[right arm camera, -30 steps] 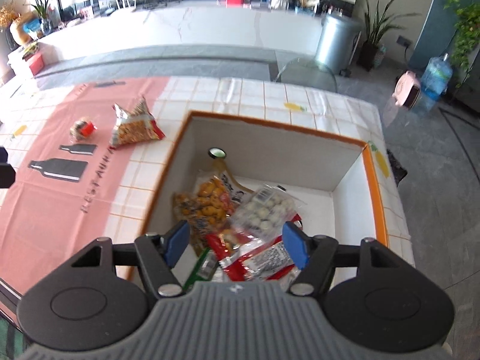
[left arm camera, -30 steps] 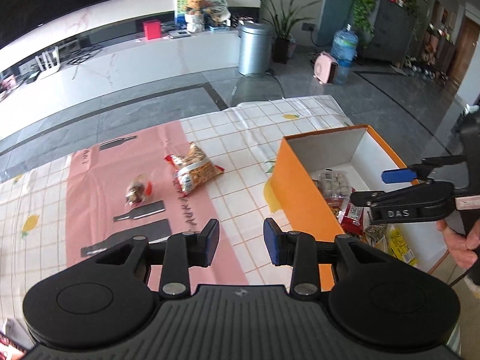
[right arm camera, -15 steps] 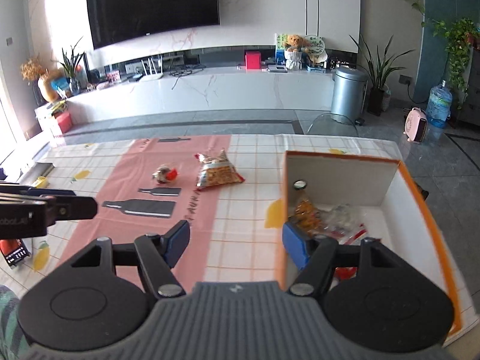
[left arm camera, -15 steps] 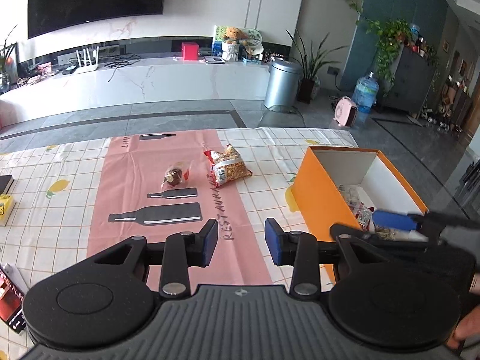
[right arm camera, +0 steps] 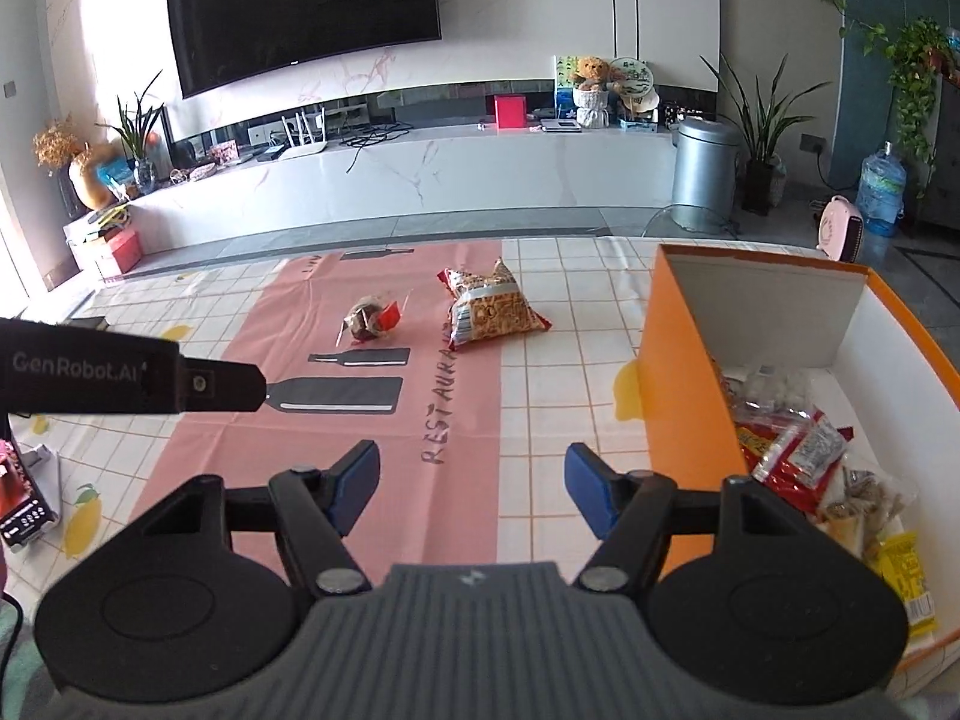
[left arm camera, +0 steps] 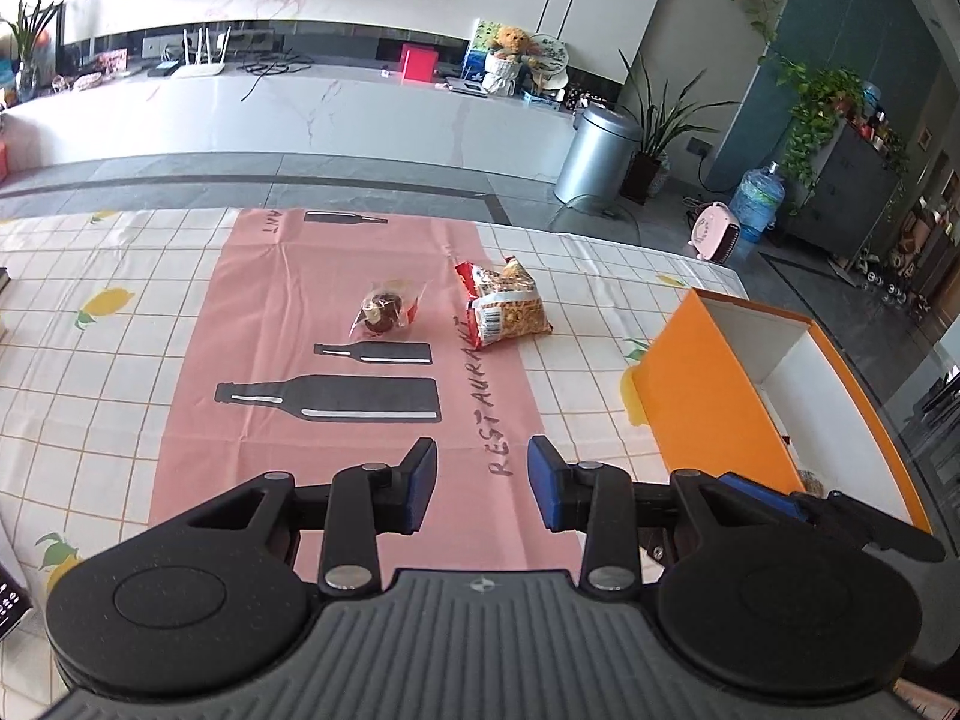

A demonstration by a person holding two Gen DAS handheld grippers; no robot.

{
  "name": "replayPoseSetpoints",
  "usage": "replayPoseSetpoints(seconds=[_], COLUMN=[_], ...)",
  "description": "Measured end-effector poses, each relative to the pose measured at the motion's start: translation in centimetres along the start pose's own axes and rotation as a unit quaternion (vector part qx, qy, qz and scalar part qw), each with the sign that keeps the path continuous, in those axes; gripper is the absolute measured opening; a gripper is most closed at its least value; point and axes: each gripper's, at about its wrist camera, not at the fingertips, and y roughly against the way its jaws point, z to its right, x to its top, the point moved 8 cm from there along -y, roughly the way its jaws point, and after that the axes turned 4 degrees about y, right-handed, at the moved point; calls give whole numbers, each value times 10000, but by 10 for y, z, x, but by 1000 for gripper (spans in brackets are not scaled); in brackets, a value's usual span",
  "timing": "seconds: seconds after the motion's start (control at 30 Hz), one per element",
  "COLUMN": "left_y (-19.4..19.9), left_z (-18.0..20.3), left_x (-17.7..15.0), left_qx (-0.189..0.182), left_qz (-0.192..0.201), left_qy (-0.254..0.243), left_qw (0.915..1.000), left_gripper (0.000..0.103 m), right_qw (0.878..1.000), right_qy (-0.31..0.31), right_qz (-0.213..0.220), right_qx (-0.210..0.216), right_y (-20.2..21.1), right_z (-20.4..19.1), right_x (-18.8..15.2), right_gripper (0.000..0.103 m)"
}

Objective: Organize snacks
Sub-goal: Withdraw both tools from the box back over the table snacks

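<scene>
The jaws of both grippers are parted and hold nothing: the left gripper point(left arm camera: 482, 492) has a moderate gap, the right gripper point(right arm camera: 474, 492) a wider one. Both hang above the near part of the tabletop point(right arm camera: 540, 432), over the pink cloth point(left arm camera: 336, 432) with bottle prints.

On the right stands the orange box point(right arm camera: 684, 396), which already contains several snack packets point(right arm camera: 798, 450). Farther away, two snacks lie on the tabletop: a small clear-wrapped snack point(left arm camera: 387, 313) on the pink cloth, and just right of it a crinkled snack bag point(left arm camera: 504, 306) at the cloth's edge, apart from each other.

The step in hand seems to be reaching for these two. I would take the bag with the right gripper, because it is nearer to the box, and pinch it across its puffy middle. The small snack suits the narrower left jaws; come from above, so that the wrapper does not slide away.
</scene>
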Motion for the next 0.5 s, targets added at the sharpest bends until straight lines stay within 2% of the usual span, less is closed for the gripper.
replayPoseSetpoints(seconds=[0.23,0.5], left_y=[-33,-71], left_z=[-9,-20], left_x=[13,27], left_qx=[-81,-97], left_qz=[-111,-174], left_qy=[-74,-170], left_qw=[9999,9997], left_gripper=[43,55], right_qw=[9998,9996], right_qy=[77,170], right_qz=[-207,-197], right_qx=[16,-74], right_y=[-45,-89], right_z=[-4,-4], right_x=[10,29], right_gripper=[66,66])
